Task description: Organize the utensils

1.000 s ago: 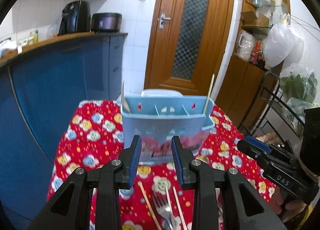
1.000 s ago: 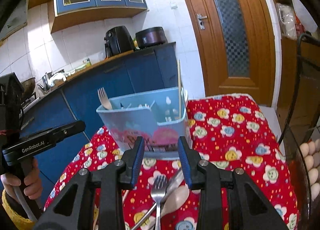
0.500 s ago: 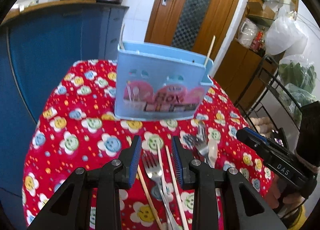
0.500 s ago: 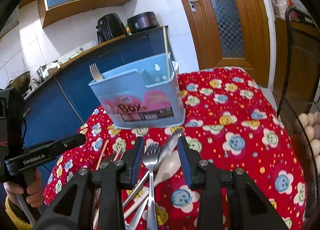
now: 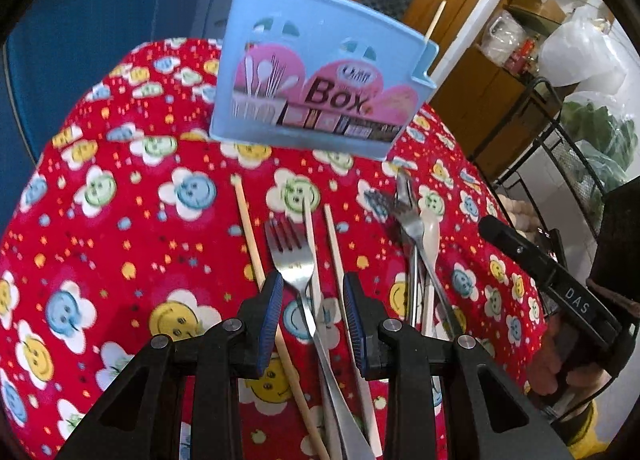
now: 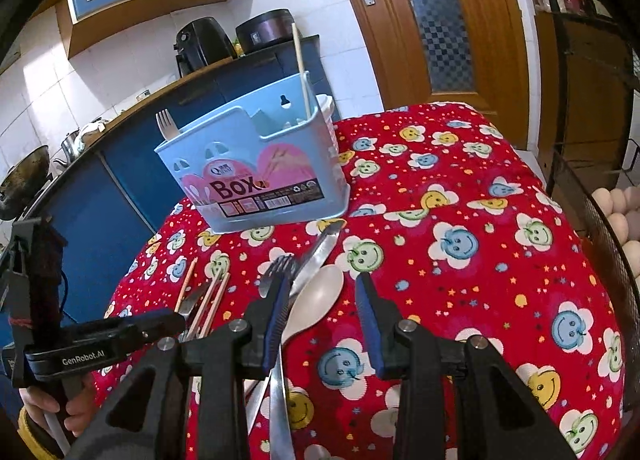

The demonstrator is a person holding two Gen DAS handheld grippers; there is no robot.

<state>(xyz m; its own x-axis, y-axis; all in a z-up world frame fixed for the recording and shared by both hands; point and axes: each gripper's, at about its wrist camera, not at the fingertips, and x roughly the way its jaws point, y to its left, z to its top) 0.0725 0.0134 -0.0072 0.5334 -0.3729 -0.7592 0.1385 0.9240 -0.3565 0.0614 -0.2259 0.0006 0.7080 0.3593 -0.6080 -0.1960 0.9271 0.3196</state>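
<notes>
Cutlery lies scattered on a desk [image 5: 120,219] draped in a red cloth of smiling flowers, near the front of a pale blue utensil box [image 5: 320,79] that stands upright at the far side. Seen from the left wrist, the left tool [image 5: 313,306] hangs low over the cloth with its jaws parted and nothing pinched; a steel fork [image 5: 294,256] and a pale chopstick [image 5: 312,252] lie in the gap between its blue pads, another chopstick [image 5: 250,227] runs under the left pad, and a third [image 5: 336,240] lies just by the right one. Farther right, a second fork [image 5: 404,215], a white spoon [image 5: 430,232] and a knife sit heaped together, overlapping. From the right wrist, the right tool [image 6: 322,314] is likewise parted and empty above that heap, the spoon bowl showing between its jaws and the fork's handle passing beneath the left pad. Inside the box a fork [image 6: 166,123] stands in the left compartment and a single chopstick [image 6: 300,67] in the right. Behind the desk runs a blue kitchen counter [image 6: 132,163] carrying a black air fryer [image 6: 202,43] and a rice cooker [image 6: 266,27], with a wooden door [image 6: 432,19] far right and a wire rack [image 5: 560,147] close by the desk's right edge.
</notes>
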